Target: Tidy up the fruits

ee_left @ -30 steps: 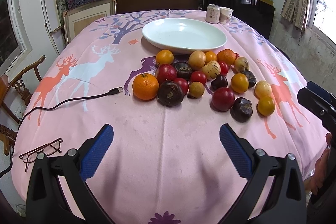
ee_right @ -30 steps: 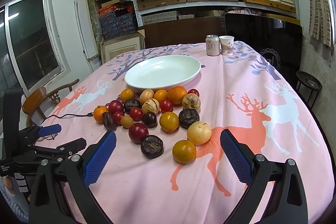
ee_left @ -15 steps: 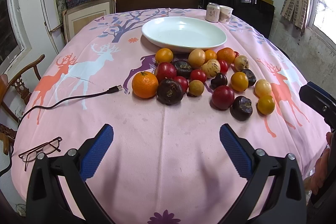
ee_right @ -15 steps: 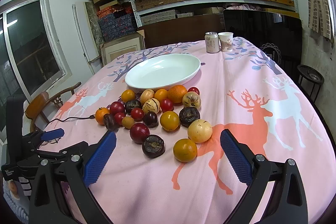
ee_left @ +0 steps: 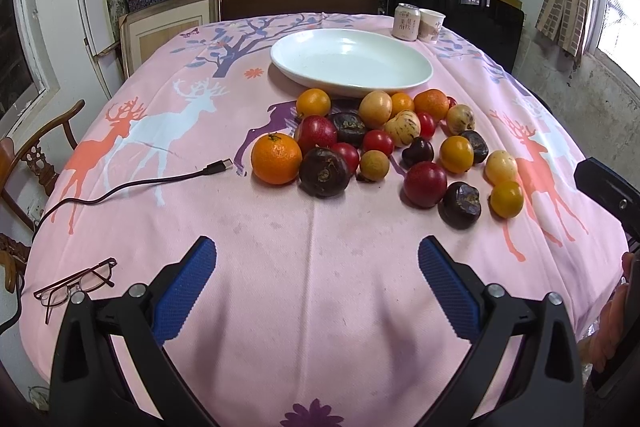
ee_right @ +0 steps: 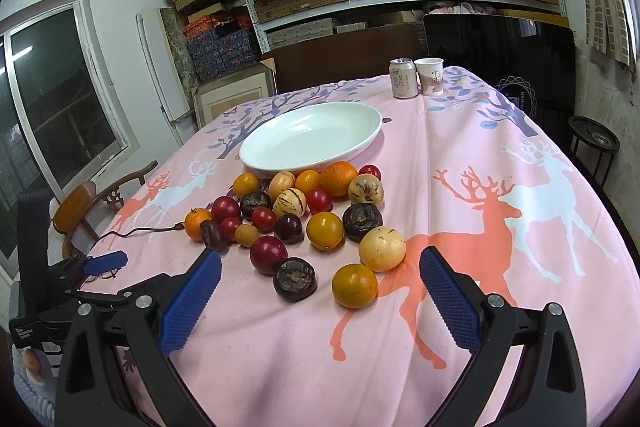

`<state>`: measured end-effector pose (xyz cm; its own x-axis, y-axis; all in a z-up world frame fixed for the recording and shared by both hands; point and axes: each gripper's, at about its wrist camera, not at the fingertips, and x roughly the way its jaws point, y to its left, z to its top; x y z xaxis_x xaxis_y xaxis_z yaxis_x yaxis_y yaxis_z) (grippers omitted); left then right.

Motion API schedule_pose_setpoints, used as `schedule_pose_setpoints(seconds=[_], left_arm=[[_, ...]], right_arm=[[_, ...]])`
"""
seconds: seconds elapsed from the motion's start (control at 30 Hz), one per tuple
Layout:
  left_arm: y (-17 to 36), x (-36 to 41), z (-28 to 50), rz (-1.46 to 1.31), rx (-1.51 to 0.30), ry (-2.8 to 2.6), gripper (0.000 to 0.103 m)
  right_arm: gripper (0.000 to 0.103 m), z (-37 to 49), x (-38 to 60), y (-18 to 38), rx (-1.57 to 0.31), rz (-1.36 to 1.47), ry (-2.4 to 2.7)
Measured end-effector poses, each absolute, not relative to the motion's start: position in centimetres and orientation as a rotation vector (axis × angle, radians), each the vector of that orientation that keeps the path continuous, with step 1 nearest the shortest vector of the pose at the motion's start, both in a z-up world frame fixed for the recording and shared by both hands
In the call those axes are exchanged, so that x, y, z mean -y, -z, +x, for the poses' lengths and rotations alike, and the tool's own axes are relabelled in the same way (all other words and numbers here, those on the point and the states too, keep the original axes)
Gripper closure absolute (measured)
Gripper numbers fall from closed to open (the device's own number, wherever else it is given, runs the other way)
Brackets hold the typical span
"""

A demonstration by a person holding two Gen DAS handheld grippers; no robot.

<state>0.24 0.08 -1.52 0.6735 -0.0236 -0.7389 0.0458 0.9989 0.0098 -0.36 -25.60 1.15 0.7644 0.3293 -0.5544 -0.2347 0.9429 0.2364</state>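
Note:
Several loose fruits lie in a cluster on the pink tablecloth (ee_left: 312,267): a mandarin (ee_left: 276,158), dark purple fruits (ee_left: 324,171), red ones (ee_left: 425,184), orange and yellow ones (ee_right: 354,285). An empty white oval plate (ee_left: 352,61) sits just behind them, also in the right wrist view (ee_right: 312,137). My left gripper (ee_left: 316,287) is open and empty, above the cloth in front of the cluster. My right gripper (ee_right: 320,291) is open and empty, close before the nearest dark fruit (ee_right: 295,279) and orange fruit.
A black USB cable (ee_left: 160,181) runs in from the left. Glasses (ee_left: 74,287) lie at the near left edge. A can (ee_left: 407,22) and paper cup (ee_left: 432,25) stand behind the plate. A wooden chair (ee_left: 32,155) stands at left; shelves at the back.
Both grippers have edged slightly forward toward the fruit cluster. Nothing has been taken hold of; the fruits have not moved.

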Motion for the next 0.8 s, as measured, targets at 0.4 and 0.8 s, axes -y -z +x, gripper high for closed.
schedule_pose_setpoints(seconds=[0.4, 0.8], left_arm=[[1.76, 0.06, 0.24, 0.026, -0.843, 0.041, 0.004], [1.78, 0.07, 0.27, 0.025, -0.849, 0.041, 0.004]], right_arm=[[0.003, -0.36, 25.34, -0.92, -0.643, 0.188, -0.312], [0.003, -0.55, 25.18, -0.82, -0.65, 0.198, -0.317]])
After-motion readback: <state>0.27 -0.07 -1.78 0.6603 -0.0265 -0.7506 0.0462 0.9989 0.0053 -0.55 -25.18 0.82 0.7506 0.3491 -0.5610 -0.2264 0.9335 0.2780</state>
